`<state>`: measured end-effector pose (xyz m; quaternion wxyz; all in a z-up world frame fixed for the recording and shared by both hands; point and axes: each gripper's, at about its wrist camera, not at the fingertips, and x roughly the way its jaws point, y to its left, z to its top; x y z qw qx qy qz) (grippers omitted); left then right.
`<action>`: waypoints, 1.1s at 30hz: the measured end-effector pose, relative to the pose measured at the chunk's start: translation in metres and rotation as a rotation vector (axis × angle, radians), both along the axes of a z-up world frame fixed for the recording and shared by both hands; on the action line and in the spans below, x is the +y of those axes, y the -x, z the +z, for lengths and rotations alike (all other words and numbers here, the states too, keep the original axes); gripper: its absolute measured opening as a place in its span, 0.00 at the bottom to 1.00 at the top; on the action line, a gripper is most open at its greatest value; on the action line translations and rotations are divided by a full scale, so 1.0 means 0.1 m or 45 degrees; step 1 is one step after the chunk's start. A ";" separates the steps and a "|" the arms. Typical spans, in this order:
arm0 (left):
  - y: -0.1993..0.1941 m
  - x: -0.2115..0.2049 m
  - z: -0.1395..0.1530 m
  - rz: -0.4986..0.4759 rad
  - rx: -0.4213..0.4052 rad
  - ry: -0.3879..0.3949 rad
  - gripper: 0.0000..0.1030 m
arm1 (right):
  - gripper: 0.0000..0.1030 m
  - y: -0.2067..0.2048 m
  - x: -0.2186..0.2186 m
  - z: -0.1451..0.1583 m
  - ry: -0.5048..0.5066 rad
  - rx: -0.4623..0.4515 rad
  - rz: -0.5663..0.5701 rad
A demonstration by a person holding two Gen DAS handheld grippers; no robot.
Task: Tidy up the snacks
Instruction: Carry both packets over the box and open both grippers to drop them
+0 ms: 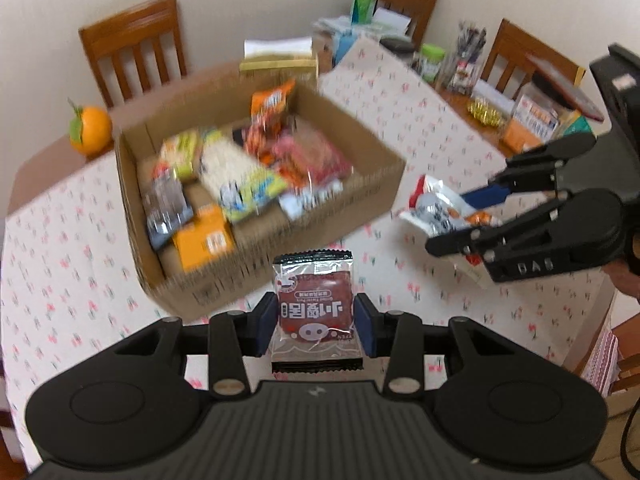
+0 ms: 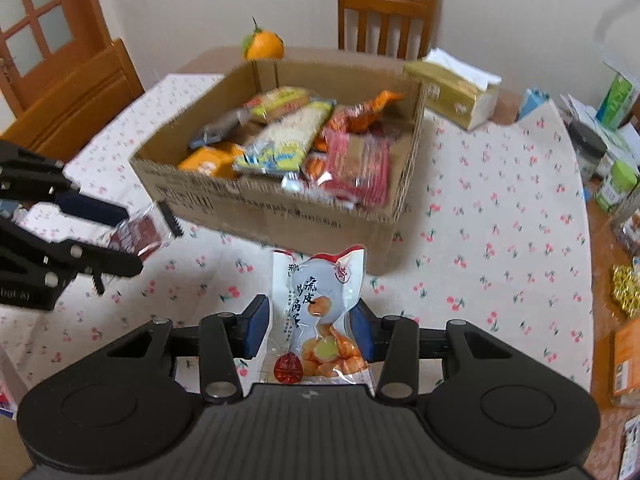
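My left gripper is shut on a dark red snack packet with a pig face, held above the tablecloth in front of the cardboard box. My right gripper is shut on a white snack packet with orange pieces, also held short of the box. The box holds several snack packs. In the left wrist view the right gripper shows at the right with its white packet. In the right wrist view the left gripper shows at the left with the red packet.
A cherry-print tablecloth covers the table. An orange ornament and a tissue box stand behind the box. Jars, cartons and clutter crowd the table's far right side. Wooden chairs stand around.
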<state>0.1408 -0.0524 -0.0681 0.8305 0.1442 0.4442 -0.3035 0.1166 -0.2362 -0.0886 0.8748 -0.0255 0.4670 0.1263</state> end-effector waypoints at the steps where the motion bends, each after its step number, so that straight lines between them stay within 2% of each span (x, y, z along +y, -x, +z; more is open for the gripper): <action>1: -0.03 -0.01 0.05 0.003 -0.017 0.011 0.39 | 0.48 0.00 0.00 0.04 -0.001 -0.008 0.002; 7: -0.38 -0.08 0.25 0.045 -0.117 0.057 0.39 | 0.48 -0.02 -0.06 0.22 -0.038 -0.056 -0.013; 13: -0.71 -0.20 0.18 0.094 -0.169 0.061 0.40 | 0.48 -0.04 -0.09 0.28 -0.049 -0.077 -0.025; 16: -0.78 -0.22 0.08 0.116 -0.165 0.058 0.51 | 0.48 -0.05 -0.09 0.30 -0.055 -0.087 -0.032; 18: -0.75 -0.20 0.05 0.130 -0.170 0.080 0.64 | 0.48 -0.06 -0.09 0.32 -0.058 -0.092 -0.034; 20: -0.67 -0.17 0.06 0.141 -0.198 0.095 0.87 | 0.48 -0.08 -0.09 0.33 -0.063 -0.096 -0.039; 21: -0.61 -0.14 0.07 0.155 -0.222 0.096 0.91 | 0.48 -0.09 -0.10 0.34 -0.065 -0.096 -0.039; 24: -0.46 -0.04 0.10 0.192 -0.298 0.090 0.93 | 0.48 -0.15 -0.10 0.36 -0.063 -0.102 -0.040; 26: -0.38 0.04 0.12 0.241 -0.322 0.083 0.96 | 0.48 -0.20 -0.09 0.38 -0.060 -0.112 -0.035; 33: -0.13 0.36 0.11 0.414 -0.393 0.064 0.97 | 0.48 -0.51 -0.01 0.42 -0.074 -0.125 -0.019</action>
